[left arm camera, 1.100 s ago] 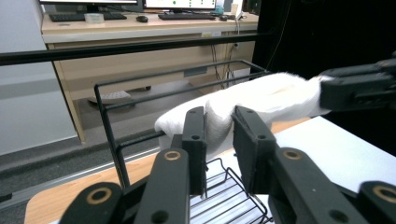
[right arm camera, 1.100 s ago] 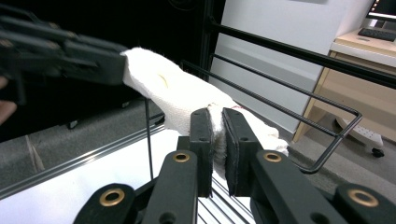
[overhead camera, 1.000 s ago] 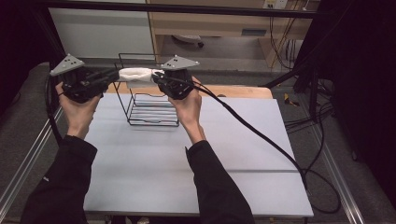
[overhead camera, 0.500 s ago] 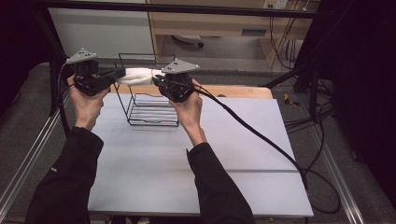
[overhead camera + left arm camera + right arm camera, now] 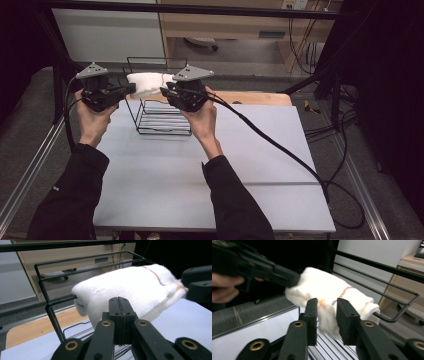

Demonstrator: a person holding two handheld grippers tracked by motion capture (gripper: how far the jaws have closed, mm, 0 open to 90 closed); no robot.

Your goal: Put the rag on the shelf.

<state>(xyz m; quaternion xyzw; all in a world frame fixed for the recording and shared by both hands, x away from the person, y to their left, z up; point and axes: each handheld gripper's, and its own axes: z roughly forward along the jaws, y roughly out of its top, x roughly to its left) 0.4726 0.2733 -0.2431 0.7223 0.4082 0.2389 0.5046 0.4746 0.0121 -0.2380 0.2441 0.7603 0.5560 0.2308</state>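
Observation:
A rolled white cloth point(image 5: 147, 82) with a red stitched line hangs over the top of a black wire basket point(image 5: 160, 125), held between the two grippers. My left gripper point(image 5: 131, 89) is shut on the cloth's left end; in the left gripper view its jaws point(image 5: 118, 302) meet flat against the cloth point(image 5: 130, 287). My right gripper point(image 5: 165, 91) is at the cloth's right end. In the right gripper view its jaws point(image 5: 327, 305) stand apart, with a hanging corner of the cloth point(image 5: 324, 285) between them. The left gripper point(image 5: 274, 272) grips the far end there.
The basket stands at the back left of a pale grey table point(image 5: 250, 165), its top rails point(image 5: 82, 258) right behind the cloth. A wooden strip point(image 5: 260, 97) runs along the table's far edge. The right gripper's cable point(image 5: 280, 145) trails across the table to the right.
The left hand rose slightly, then came down and in toward the basket, still gripping the cloth. The right hand sank a little. The cloth stays above the basket.

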